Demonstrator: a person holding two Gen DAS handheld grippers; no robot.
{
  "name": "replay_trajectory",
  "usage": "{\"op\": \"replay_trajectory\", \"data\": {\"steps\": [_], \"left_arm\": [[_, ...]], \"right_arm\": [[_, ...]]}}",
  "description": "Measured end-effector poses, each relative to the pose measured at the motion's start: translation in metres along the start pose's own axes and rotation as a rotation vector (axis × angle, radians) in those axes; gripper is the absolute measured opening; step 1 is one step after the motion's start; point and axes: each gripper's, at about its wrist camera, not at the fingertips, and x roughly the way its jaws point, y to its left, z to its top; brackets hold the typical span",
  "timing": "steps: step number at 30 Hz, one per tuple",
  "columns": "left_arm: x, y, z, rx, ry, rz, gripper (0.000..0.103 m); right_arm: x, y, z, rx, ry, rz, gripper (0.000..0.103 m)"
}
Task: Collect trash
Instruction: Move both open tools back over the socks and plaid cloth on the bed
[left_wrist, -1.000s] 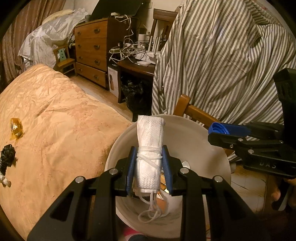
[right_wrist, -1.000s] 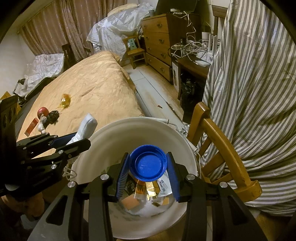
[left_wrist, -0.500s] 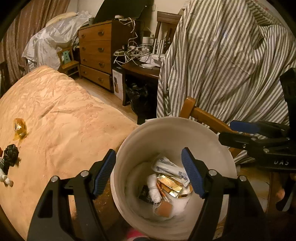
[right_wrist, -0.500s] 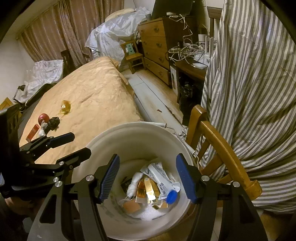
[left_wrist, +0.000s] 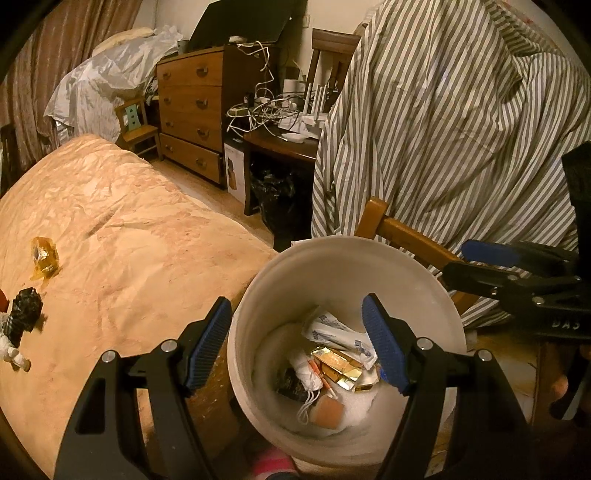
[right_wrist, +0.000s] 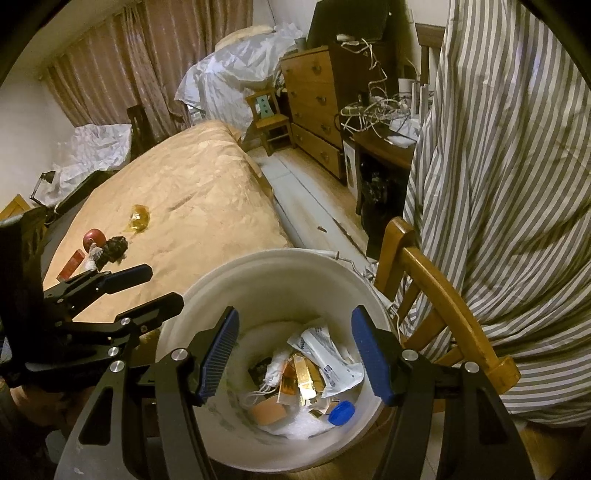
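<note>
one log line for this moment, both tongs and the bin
left tongs: open, empty, over bin | right tongs: open, empty, over bin | blue cap and white mask in bin | wrapper on bed

Tan bed (right_wrist: 192, 206) carries amber wrapper (right_wrist: 138, 218) and black wad (right_wrist: 115, 248).

My view of a lived-in home bedroom, bed (right_wrist: 177, 206) with tan quilt at ten o'clock, wooden chest of drawers (right_wrist: 314, 107) at twelve, drawn curtains (right_wrist: 147, 55) at eleven, striped shirt (right_wrist: 509, 184) draped over a wooden chair (right_wrist: 436, 288) at three.
</note>
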Motion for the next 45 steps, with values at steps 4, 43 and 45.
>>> {"op": "replay_trajectory", "data": {"steps": [4, 43, 45], "left_arm": [[-0.007, 0.003, -0.005, 0.002, -0.003, -0.005, 0.07], [-0.054, 0.395, -0.133, -0.538, 0.042, 0.383, 0.079], [-0.063, 0.408, -0.147, -0.562, 0.046, 0.401, 0.08]], "right_arm": [[-0.016, 0.008, -0.004, -0.009, -0.036, 0.008, 0.065], [0.133, 0.313, -0.013, -0.323, 0.127, 0.425, 0.081], [0.149, 0.328, -0.007, -0.359, 0.141, 0.434, 0.081]]}}
